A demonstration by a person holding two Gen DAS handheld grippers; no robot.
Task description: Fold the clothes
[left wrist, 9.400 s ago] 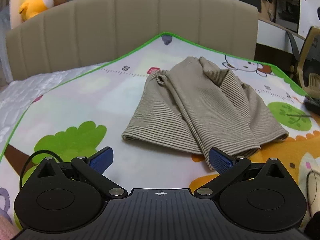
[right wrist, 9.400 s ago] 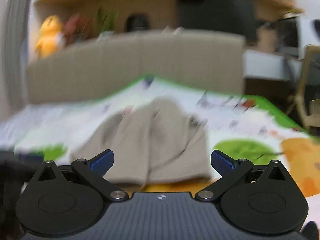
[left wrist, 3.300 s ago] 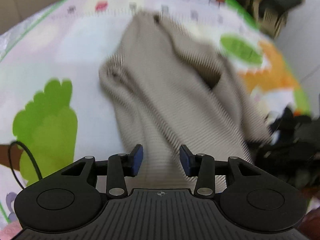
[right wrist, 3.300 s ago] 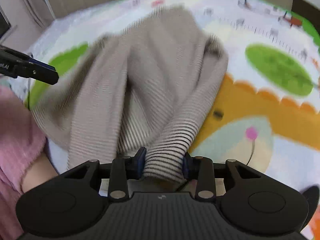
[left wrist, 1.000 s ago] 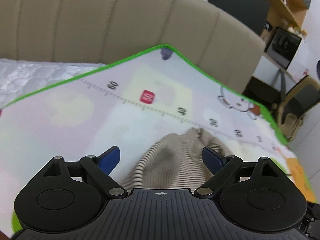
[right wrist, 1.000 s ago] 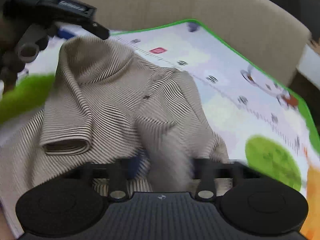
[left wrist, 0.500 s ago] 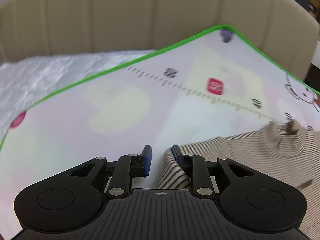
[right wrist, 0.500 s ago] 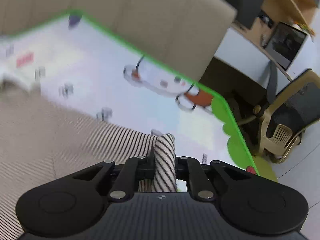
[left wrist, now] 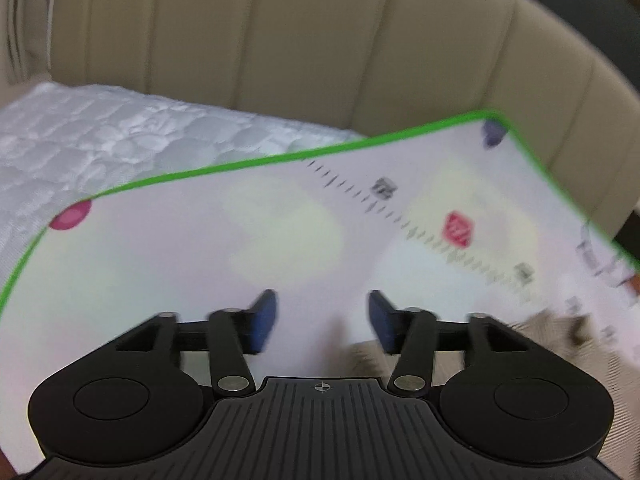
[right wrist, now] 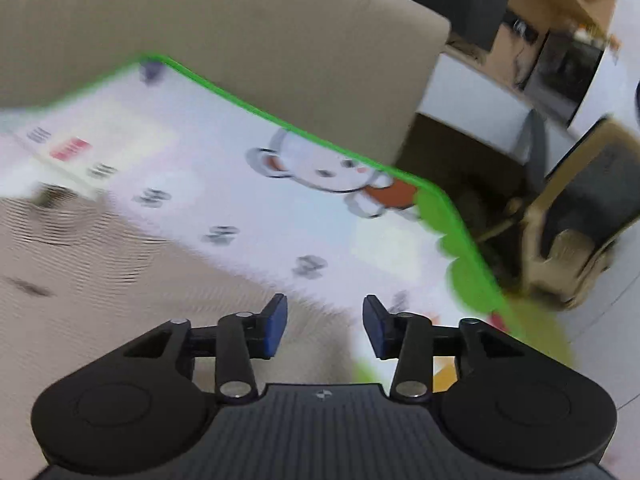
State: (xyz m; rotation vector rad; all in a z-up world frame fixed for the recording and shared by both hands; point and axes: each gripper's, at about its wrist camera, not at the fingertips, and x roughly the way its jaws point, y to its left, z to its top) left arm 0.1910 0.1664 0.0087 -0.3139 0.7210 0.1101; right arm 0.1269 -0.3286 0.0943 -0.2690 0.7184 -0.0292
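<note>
So both grippers have let go now. Half a second back the left gripper (left wrist: 322,322) was pinched nearly closed right at the striped edge of the sweater (right wrist: 100,272), and the right gripper (right wrist: 324,326) had a fold of that ribbed fabric clamped between its blue pads. Now both sets of fingers are spread apart with nothing between them.

The sweater is lying on the play mat (left wrist: 200,248). In the left wrist view only a blurry beige bit of it (left wrist: 560,344) pokes out at the lower right, beside and behind the right-hand finger, so the camera has swung away from it compared with the frame before, where the collar was plainly in view. In the right wrist view the sweater fills the left and lower-left part of the picture, spread flat, and its edge runs right up under the left blue pad (right wrist: 276,326).

Both views are smeared with motion blur. The beige padded headboard (left wrist: 320,40) sits behind the mat, the quilted white bedcover (left wrist: 100,136) shows off to the left, and a chair (right wrist: 580,220) stands off the mat's right corner.
</note>
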